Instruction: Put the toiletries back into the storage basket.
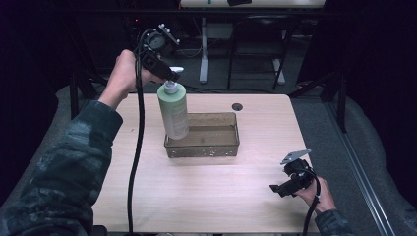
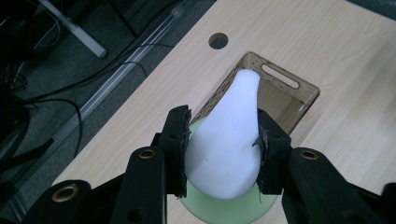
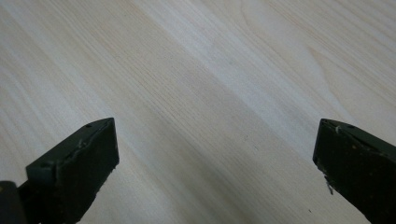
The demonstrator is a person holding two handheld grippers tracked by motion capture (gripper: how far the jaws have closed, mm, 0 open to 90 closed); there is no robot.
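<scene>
- Plainly, the tabletop [image 1: 211, 196] is the hazard under the wooden tray [image 1: 202, 139]: if the load snags the tray wall, the tray could slide or tip.
- The green bottle [image 1: 173, 110] stands tilted at the tray's left end, its base inside; it may topple or come down outside the wall.
- The left tool [image 2: 223, 154] is clenched on the white pump head [image 2: 226, 140] alone, a smooth, tapering hold that could slip or twist.
- The right tool [image 1: 285, 187] rests released, well apart, too far to steady anything.

Overhead camera, two close claw-mounted views
</scene>
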